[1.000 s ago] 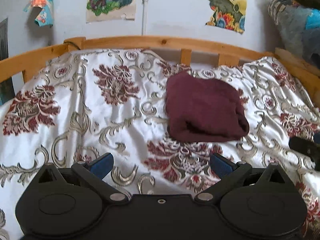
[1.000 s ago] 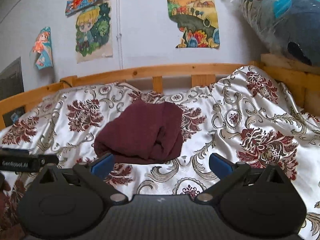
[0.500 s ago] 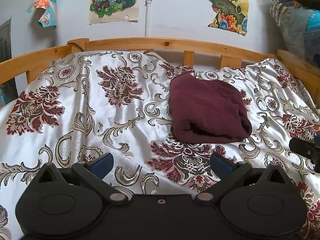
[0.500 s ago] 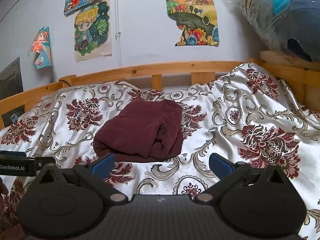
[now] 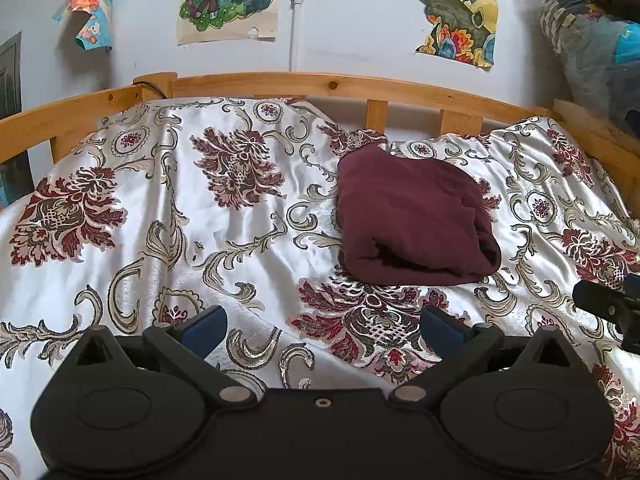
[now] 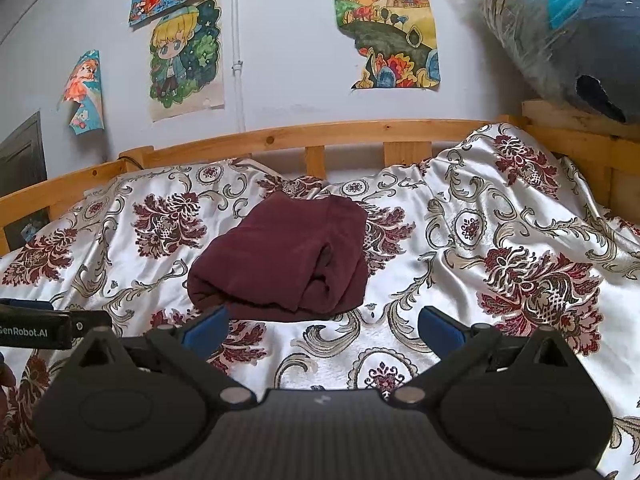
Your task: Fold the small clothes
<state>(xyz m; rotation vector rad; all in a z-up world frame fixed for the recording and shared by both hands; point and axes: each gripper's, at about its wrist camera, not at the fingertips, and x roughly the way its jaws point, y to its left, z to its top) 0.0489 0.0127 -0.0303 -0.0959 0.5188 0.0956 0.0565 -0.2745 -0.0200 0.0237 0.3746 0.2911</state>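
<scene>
A floral satin bedspread (image 5: 224, 240) covers the wooden-railed bed (image 5: 352, 86). On it lies a folded maroon garment (image 5: 412, 220), ahead of both tools and apart from them. The left gripper (image 5: 322, 326) and right gripper (image 6: 322, 326) hover low over the bedspread, jaws spread wide and empty.

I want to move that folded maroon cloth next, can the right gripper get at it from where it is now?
Probably yes. The right gripper is open and empty, and the maroon cloth lies just ahead of its left finger on the bedspread, with nothing between them.
</scene>
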